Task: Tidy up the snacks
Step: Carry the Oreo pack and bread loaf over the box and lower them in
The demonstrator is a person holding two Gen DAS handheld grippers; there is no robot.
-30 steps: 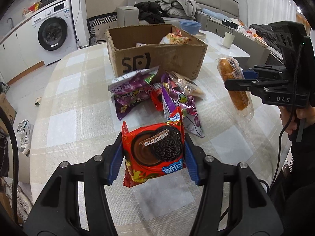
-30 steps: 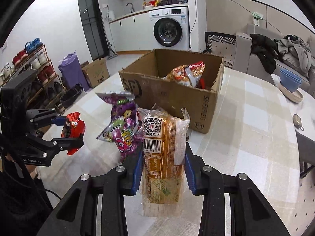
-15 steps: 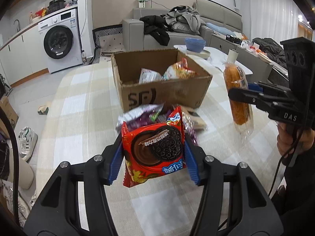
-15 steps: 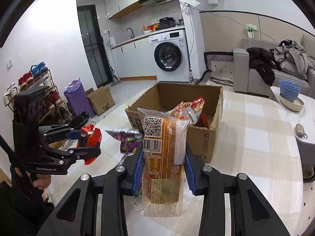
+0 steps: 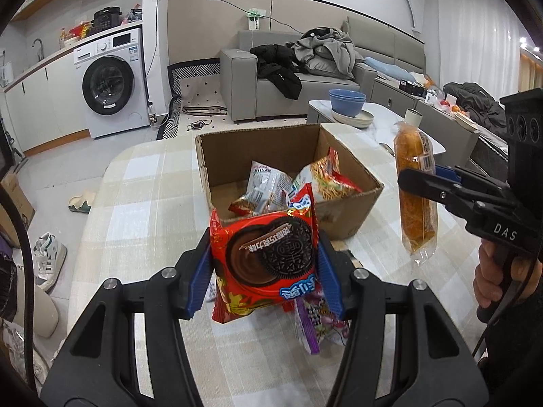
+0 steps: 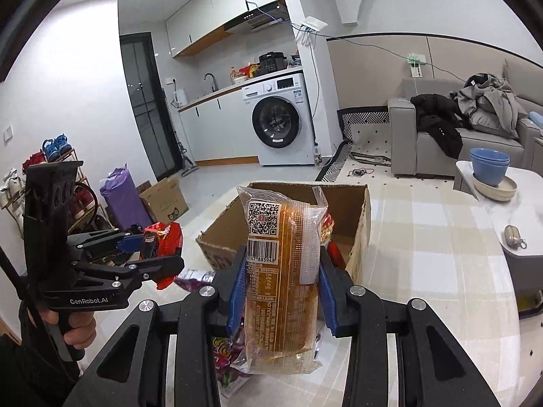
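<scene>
The left wrist view showed the left tongs (image 5: 264, 271) pinching a red Oreo packet (image 5: 264, 261) between their blue pads, held above the checked worktop (image 5: 146, 183) just short of the open cardboard box (image 5: 349, 213). The right tongs (image 6: 281, 291) gripped a clear-wrapped bread loaf (image 6: 283, 271) upright, the box (image 6: 359, 234) right behind it.

A red Oreo packet (image 5: 263, 257) and a clear-wrapped bread loaf (image 6: 283, 281) hang upright before the open snack-filled cardboard box (image 5: 342, 215).
</scene>
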